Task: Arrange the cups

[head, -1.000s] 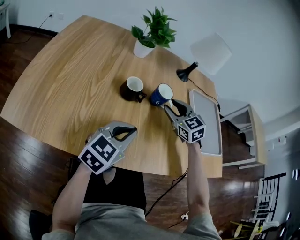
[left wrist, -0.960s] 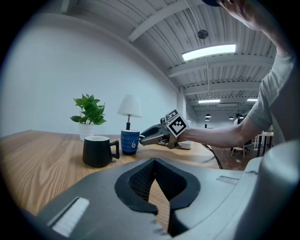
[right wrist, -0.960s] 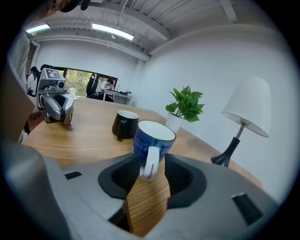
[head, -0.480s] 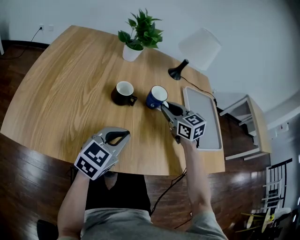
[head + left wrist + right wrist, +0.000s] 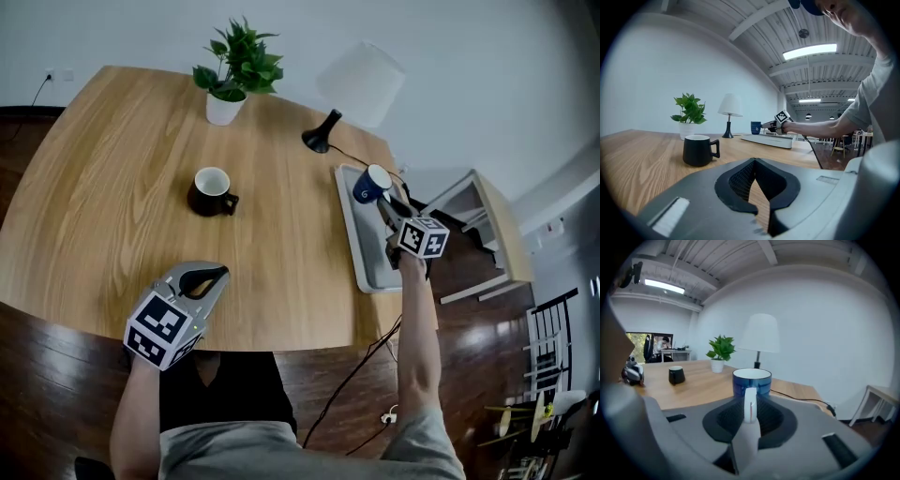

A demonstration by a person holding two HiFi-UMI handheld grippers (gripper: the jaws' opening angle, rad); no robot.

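Observation:
My right gripper (image 5: 385, 202) is shut on the white handle of a blue cup (image 5: 372, 183) and holds it upright over the far end of the grey tray (image 5: 363, 255) at the table's right edge. In the right gripper view the blue cup (image 5: 751, 379) stands just past the jaws, its handle pinched between them. A black cup (image 5: 210, 190) with a white inside stands alone on the wooden table, handle to the right. My left gripper (image 5: 217, 274) hovers at the table's near edge, shut and holding nothing. The black cup (image 5: 698, 150) lies ahead and left of it.
A potted plant (image 5: 230, 80) and a white-shaded lamp (image 5: 361, 82) stand at the table's far edge, with the lamp's cable running down beside the tray. A light side shelf (image 5: 487, 230) stands beyond the table's right edge. Dark wooden floor surrounds the table.
My right gripper closed on the blue cup's handle beside the black cup, then lifted it and carried it right, over the tray. The left gripper stayed put.

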